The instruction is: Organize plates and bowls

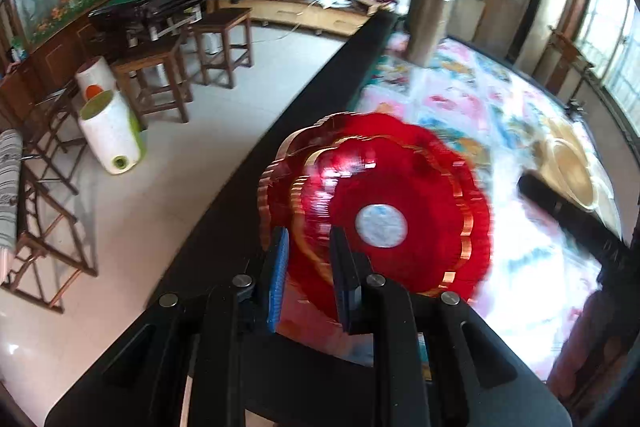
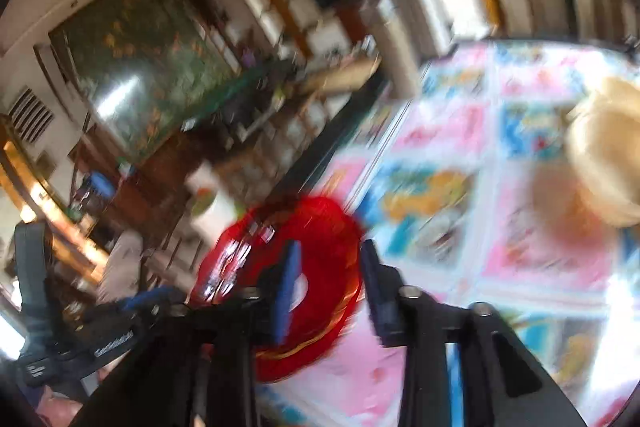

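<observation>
We see our left hand-held gripper [image 1: 308, 269] closed on the near rim of a red scalloped plate [image 1: 400, 187], which stretches straight ahead over the counter [image 1: 460, 95] with its patterned cloth. Our right hand-held gripper [image 2: 326, 287] hangs open and empty beside it; cream bowls [image 1: 572, 167] wait farther right, nearer that hand

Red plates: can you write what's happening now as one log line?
left gripper: shut on red plates | right gripper: open, empty | cream bowls: on table
</observation>
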